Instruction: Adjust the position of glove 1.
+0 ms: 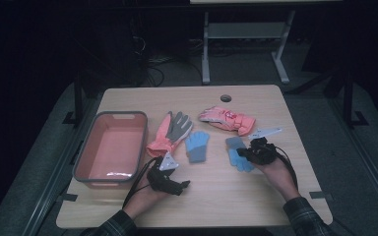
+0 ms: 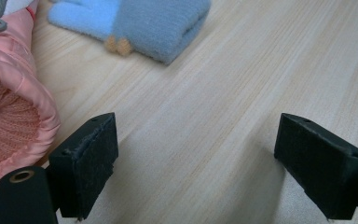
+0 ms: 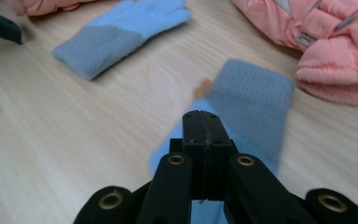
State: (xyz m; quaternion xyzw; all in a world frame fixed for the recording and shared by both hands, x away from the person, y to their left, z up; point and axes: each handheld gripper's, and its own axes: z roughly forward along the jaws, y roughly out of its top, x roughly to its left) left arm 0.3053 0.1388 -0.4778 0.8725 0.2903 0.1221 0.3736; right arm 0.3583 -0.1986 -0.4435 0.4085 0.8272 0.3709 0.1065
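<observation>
On the right half of the wooden table [image 1: 256,196], the right gripper [image 1: 246,153] has its jaws pressed tight together over the finger end of a blue knitted glove [image 3: 256,107], and in the right gripper view the pads meet with no gap, the glove's fabric appearing to be pinched beneath them, though the exact bite is hidden. The step in hand looks like picking up this glove, whose grey cuff points towards the pink padded mitten [image 1: 226,119] just beyond it. Its likely partner, the second blue glove [image 1: 197,145], lies well apart to the left, beside a pink and grey glove [image 1: 170,133]. The left gripper [image 1: 179,186] hovers low over bare wood with its jaws wide apart and nothing between them, near the cuff of the pink and grey glove. A sensible next move would be to lift the pinched glove clear and carry it across, perhaps to the pink bin [image 1: 81,164] at the table's left edge, keeping the limp fabric from dragging on the other gloves. Pale wood grain covers the table, with a cable hole [image 1: 226,98] near the far edge; beyond it the room is dark, with grey carpet and the white legs of another desk [image 1: 205,54]
</observation>
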